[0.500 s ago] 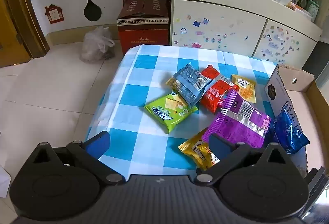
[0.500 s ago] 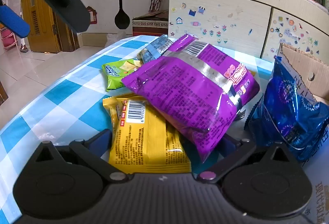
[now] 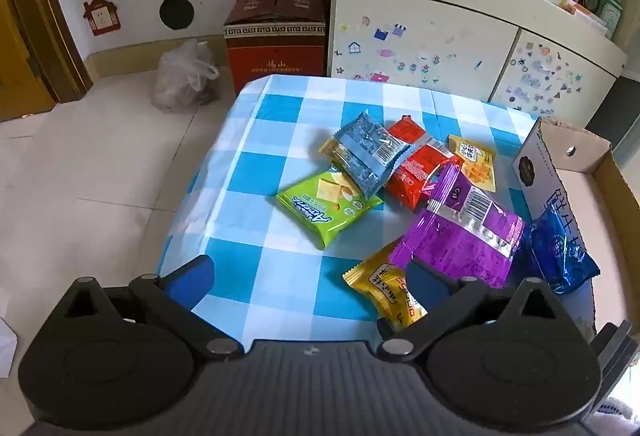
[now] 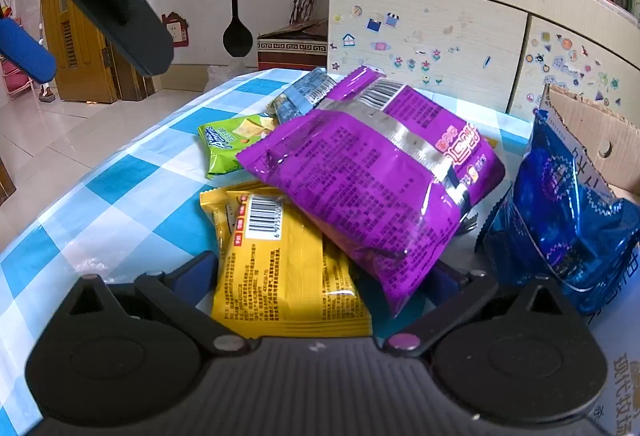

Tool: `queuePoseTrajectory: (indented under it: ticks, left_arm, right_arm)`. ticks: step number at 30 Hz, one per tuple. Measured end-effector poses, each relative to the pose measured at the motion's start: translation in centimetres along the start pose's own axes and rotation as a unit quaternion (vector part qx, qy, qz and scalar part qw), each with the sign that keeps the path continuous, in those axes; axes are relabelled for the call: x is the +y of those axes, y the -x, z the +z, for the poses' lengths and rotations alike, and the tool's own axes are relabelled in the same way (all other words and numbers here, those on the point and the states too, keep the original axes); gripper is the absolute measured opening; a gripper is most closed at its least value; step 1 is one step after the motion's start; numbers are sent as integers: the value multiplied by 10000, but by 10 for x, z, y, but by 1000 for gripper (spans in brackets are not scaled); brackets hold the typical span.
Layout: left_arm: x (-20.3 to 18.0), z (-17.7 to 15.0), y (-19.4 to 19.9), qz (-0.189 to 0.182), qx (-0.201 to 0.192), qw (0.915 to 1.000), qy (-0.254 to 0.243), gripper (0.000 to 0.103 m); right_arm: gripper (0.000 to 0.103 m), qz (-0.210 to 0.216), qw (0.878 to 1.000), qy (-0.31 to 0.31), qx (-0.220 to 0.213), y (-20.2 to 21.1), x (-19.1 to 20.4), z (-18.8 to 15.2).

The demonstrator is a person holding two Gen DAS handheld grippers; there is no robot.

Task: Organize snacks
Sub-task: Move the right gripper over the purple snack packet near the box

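Several snack packets lie on a blue-checked table (image 3: pixel 276 276). A purple packet (image 4: pixel 372 171) rests partly on a yellow packet (image 4: pixel 280 272). A dark blue packet (image 4: pixel 560 211) leans against a cardboard box (image 3: pixel 592 179) at the right. A green packet (image 3: pixel 328 203), a light blue packet (image 3: pixel 368 151), a red packet (image 3: pixel 416 167) and a small yellow packet (image 3: pixel 474 159) lie farther back. My right gripper (image 4: pixel 320 276) is open low over the table, its fingers on either side of the yellow and purple packets. My left gripper (image 3: pixel 308 280) is open and empty, held high above the table's near edge.
A white cabinet (image 3: pixel 440 47) with stickers and cluttered shelves stands behind the table. A red-brown carton (image 3: pixel 276 35) and a plastic bag (image 3: pixel 184 75) sit on the tiled floor at the back left. The left gripper also shows at the top left of the right wrist view (image 4: pixel 120 11).
My right gripper has edged slightly forward around the yellow and purple packets. The left gripper has hardly moved. No packet has shifted.
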State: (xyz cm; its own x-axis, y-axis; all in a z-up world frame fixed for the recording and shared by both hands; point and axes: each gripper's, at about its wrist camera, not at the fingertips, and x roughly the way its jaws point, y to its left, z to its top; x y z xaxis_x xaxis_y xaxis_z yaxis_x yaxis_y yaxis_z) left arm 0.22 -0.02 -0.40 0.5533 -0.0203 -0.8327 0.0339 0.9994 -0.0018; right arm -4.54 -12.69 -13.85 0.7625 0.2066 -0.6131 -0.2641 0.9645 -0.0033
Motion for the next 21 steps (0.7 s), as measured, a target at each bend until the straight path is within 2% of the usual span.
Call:
queuePoseTrajectory:
  ticks: [16,19,21]
  left_arm:
    - [-3,-2,-7,9,125,9999,-106,103]
    - [-5,-3,-8,-2,121,9998,-177,103]
    - [-6,-3,-7,14,67,9997,-230,103]
  right_arm:
    - [103,3,10000,-11,2,0,0,0]
    - [102,-98,9999,-110,25,4,1,-2]
    - [103,-274,9987,-345,251,6,8,1]
